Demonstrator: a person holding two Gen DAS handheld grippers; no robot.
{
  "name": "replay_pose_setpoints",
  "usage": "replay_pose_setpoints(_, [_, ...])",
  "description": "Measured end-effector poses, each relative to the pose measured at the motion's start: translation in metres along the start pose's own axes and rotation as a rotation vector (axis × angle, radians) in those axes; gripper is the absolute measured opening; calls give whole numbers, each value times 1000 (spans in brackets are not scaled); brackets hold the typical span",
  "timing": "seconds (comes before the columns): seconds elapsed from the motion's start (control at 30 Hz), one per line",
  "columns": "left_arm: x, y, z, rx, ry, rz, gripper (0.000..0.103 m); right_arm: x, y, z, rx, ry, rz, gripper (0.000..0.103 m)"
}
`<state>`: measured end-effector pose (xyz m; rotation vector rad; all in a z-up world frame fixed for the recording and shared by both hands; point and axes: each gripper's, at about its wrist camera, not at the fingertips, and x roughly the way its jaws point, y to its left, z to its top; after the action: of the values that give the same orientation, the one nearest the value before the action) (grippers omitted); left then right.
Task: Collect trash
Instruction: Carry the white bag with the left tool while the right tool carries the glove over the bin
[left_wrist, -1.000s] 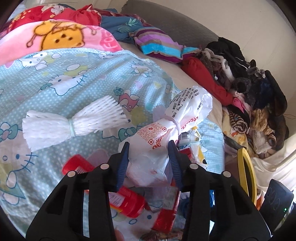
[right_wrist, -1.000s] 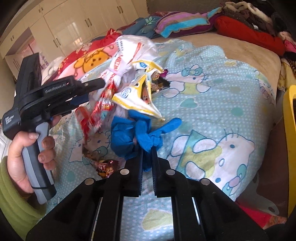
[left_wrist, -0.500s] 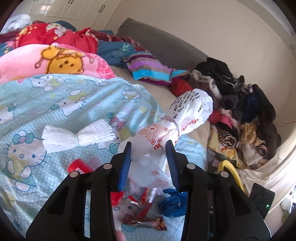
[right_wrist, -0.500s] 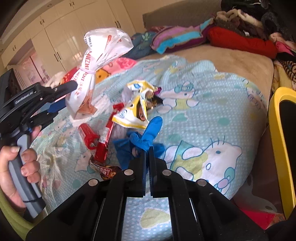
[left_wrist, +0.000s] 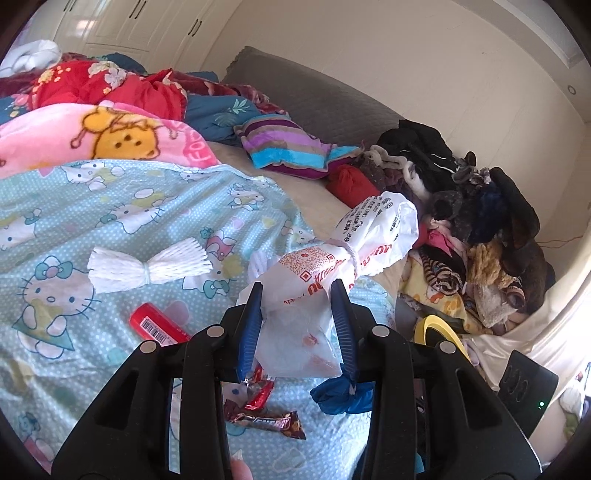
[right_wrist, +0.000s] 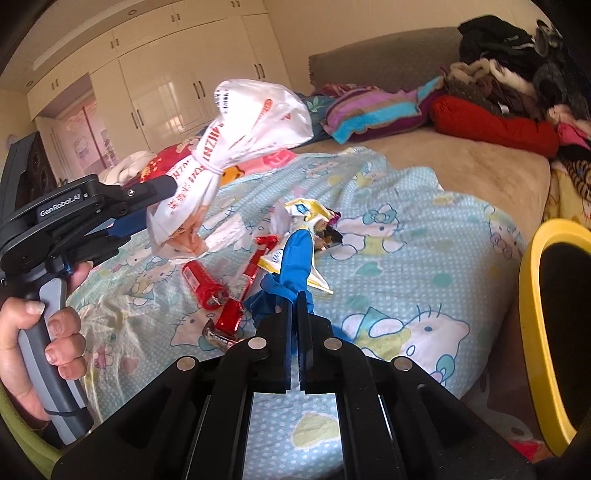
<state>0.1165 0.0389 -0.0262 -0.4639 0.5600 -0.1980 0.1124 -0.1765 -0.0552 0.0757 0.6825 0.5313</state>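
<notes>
Bed: a wide bed fills both views, with a pale blue cartoon-cat sheet spread over its near half and heaps of clothes along its far side.
Bin: a yellow-rimmed bin with a dark inside stands just off the bed's edge, at the right of the right wrist view; its rim also peeks out low in the left wrist view.
Left gripper: the left gripper is clamped on a tied white plastic bag with red print, its blue pads pressing the bag's lower half, and the bag hangs clear above the sheet.
Right gripper: the right gripper has its jaws pressed together on a crumpled blue glove, one finger of which sticks upward.
Trash left on the sheet: a white foam net tied at its middle, a red tube, a yellow and white snack packet, red wrappers and a brown candy-bar wrapper lie loose between the two tools.
Step in hand: judged from both tools being loaded and raised off the sheet, this is the carry toward the bin, with much of the pick-up not yet done.
Next move: it calls for bringing each load over the dark opening inside the yellow rim before parting the jaws; the bag is bulky and the glove is limp, so either could catch on the rim or cling to a pad.
</notes>
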Motion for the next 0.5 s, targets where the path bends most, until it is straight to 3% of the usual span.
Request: replay_pose_setpoints(0.5, [-5,-23,-6,30,-1,-37,26,-29,-18,17,50,-71,-33,3])
